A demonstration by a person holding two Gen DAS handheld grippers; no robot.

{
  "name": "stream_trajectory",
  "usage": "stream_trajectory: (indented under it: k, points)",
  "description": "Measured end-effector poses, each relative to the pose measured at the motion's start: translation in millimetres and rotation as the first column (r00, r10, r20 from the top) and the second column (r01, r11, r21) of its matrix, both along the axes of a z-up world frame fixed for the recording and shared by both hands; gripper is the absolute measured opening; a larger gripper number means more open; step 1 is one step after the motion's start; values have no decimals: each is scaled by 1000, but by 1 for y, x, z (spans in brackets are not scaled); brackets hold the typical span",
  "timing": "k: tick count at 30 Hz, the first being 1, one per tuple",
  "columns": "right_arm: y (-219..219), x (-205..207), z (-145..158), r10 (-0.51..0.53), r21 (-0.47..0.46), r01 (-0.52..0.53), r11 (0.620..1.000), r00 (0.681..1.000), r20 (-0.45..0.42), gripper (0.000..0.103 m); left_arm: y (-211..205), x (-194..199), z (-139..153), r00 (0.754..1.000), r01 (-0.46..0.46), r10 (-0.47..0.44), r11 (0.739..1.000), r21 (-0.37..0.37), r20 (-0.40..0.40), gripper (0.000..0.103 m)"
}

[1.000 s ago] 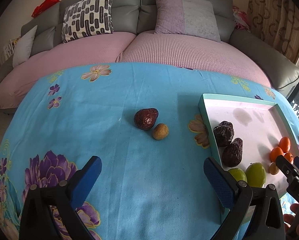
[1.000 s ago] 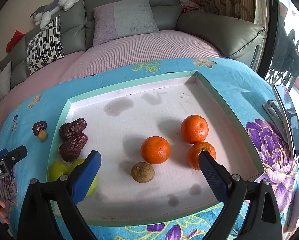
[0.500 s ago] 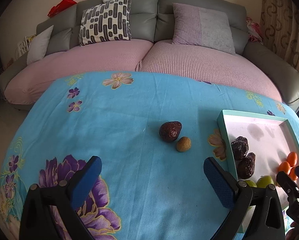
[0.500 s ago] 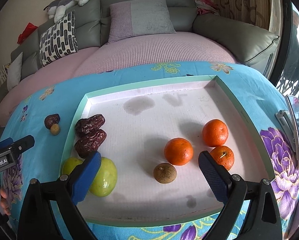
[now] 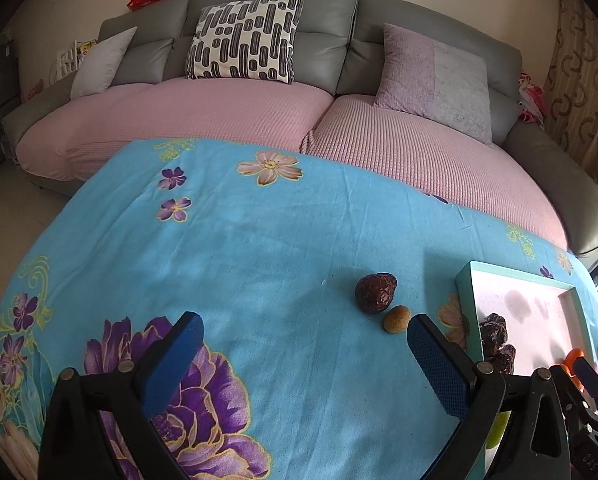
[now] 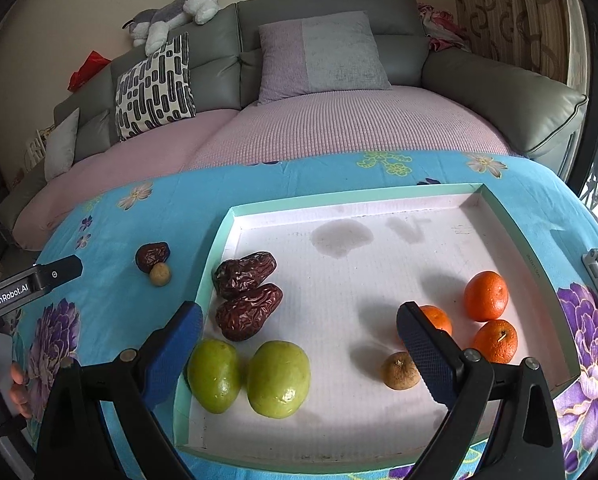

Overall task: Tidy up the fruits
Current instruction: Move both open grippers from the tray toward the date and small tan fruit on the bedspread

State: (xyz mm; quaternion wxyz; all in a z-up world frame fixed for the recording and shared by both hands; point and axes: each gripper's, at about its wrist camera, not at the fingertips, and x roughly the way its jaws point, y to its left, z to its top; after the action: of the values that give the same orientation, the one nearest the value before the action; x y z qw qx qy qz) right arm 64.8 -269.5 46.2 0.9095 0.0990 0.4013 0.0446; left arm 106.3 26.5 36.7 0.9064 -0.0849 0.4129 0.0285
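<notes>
Most of the sorting looks done: inside the tray (image 6: 507, 216), a shallow box with a mint-green rim and a pale, faintly stained foam-like floor, the fruit already sits in kinds. Against the tray's left wall lie two wrinkled, glossy dark red dates (image 6: 247, 294), and just nearer the camera from them two smooth, waxy green fruits (image 6: 251, 376) side by side. Toward the tray's right wall cluster three dimpled oranges (image 6: 486, 296), with one small, dull brown round fruit (image 6: 400, 370) just beside them. Left of the tray, out on the surface under a soft blue cloth (image 5: 235, 248) printed with purple flowers, two pieces are still outside: a lone wrinkled date (image 5: 375, 292) and, touching or nearly touching it, a small tan longan-like fruit (image 5: 396, 319) (likely the mate of the brown one in the tray). By my reading these two are all that remains. The left gripper (image 5: 303, 354) hovers over the cloth left of the tray, jaws wide and empty, the stray pair just ahead of its right finger. The right gripper (image 6: 299, 346) hangs over the tray's near edge, jaws likewise wide, holding nothing.
</notes>
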Motion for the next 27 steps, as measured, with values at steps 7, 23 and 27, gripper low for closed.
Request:
stream_trajectory:
  k: [7, 23, 27]
  points:
    - [23, 13, 8, 63, 16, -63, 998, 997, 34, 93, 11, 23, 0, 1000, 1, -1, 1000, 7, -28, 103]
    - [107, 69, 2, 272, -18, -272, 962, 962, -5, 74, 48, 66, -27, 994, -71, 73, 997, 20, -78, 102]
    - [123, 83, -4, 315, -17, -315, 949, 949, -12, 69, 55, 71, -37, 991, -90, 91, 996, 16, -97, 102]
